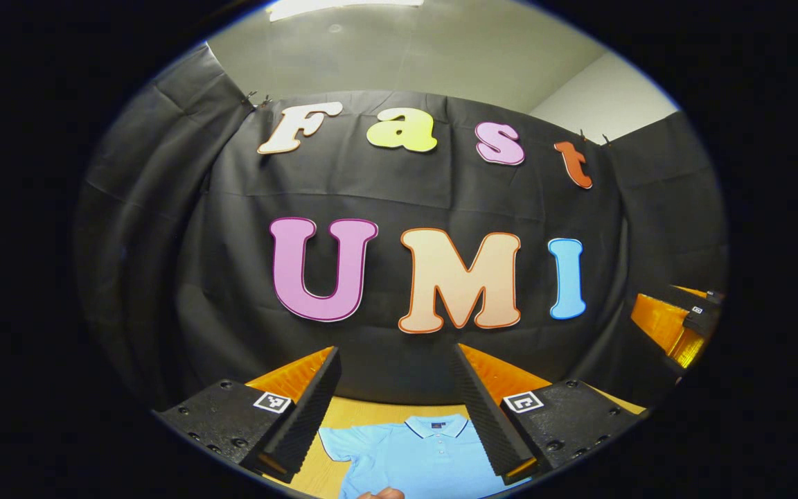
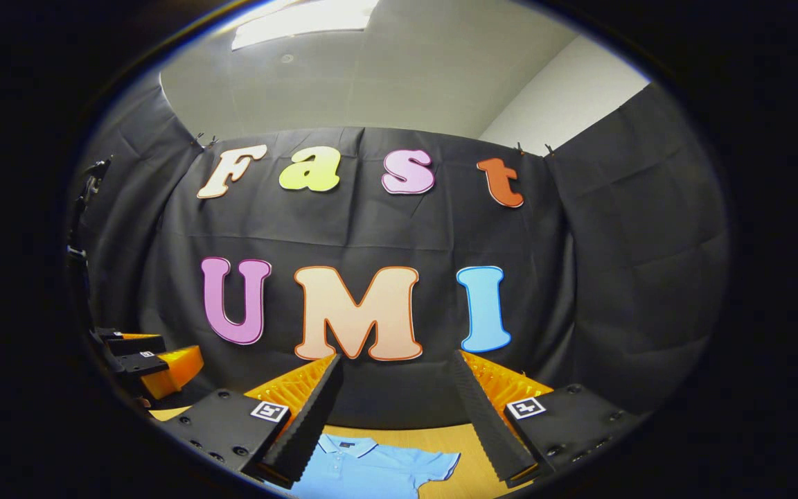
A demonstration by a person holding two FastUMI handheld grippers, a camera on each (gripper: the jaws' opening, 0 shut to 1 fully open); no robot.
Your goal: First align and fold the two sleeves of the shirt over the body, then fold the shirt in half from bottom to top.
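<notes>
One light blue polo shirt (image 1: pixel 416 454) lies flat on a wooden table (image 1: pixel 354 410), face up, with its collar toward the black cloth wall (image 1: pixel 399 187). Both short sleeves are spread out to the sides and not folded over the body. In the left gripper view, a fingertip of a person (image 1: pixel 382 493) touches the shirt at the bottom edge.

Above the shirt, the left gripper (image 1: pixel 399 409) is held in the air with its two fingers wide apart and nothing between them; the collar shows in the gap. The right gripper (image 2: pixel 399 416) is also held above the table, its fingers equally spread and holding nothing, and the shirt's collar and one sleeve lie below it. Each gripper is seen far off at the side in the other's view.

Behind all of this hangs the cloth wall, with a pale ceiling (image 2: pixel 371 69) above it.
</notes>
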